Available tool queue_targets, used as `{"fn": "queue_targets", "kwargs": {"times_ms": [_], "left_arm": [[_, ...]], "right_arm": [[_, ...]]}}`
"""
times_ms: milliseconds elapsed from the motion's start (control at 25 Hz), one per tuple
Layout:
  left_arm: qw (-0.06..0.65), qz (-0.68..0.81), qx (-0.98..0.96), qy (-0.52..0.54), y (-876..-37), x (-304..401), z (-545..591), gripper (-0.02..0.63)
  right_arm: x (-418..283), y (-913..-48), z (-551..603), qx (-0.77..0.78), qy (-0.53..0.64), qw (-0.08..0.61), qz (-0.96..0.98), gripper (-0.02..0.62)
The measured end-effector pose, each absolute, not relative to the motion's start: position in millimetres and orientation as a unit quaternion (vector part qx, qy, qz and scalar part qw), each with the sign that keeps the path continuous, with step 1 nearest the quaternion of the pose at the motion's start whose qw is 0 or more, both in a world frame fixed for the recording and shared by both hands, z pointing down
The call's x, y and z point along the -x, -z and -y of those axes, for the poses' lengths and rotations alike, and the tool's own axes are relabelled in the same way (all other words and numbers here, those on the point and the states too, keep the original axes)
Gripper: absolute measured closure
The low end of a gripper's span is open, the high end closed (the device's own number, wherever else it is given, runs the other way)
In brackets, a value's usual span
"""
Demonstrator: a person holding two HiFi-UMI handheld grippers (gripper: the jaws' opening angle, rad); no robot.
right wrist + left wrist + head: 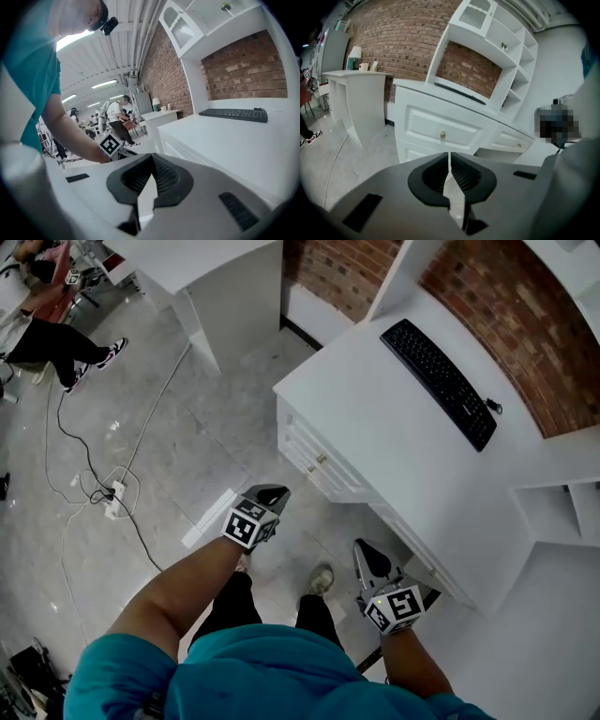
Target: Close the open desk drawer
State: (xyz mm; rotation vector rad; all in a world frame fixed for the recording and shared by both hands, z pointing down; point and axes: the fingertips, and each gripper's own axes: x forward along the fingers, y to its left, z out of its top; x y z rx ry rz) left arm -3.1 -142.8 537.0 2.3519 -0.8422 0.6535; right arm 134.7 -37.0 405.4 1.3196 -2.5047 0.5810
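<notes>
Your left gripper (270, 495) has its jaws pressed together with nothing between them. It hangs in the air in front of the white desk (394, 437), clear of it. Your right gripper (369, 559) is closed as well and empty, just off the desk's front edge. The drawer (426, 125) with the brass knob (443, 135) sits in the desk's front just under the top — its face looks about level with the panels beside it, and I cannot tell whether it stands out. A black keyboard (439, 381) lies on the desk top, near the brick wall (525, 343).
</notes>
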Motion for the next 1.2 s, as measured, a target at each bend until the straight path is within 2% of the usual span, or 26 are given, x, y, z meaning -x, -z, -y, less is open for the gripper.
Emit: {"fn": "queue_targets", "kwargs": {"times_ms": [360, 1200], "left_arm": [[0.251, 0.326, -0.895, -0.171, -414.2, 23.0, 134.8, 0.584], [0.099, 0.287, -0.952, -0.021, -129.5, 23.4, 97.7, 0.586]], "right_arm": [[-130.6, -330.6, 39.4, -0.444, -0.182, 0.125, 0.868, 0.574], [-156.0, -127.4, 61.6, -0.437, -0.101, 0.047, 0.892, 0.574]]}}
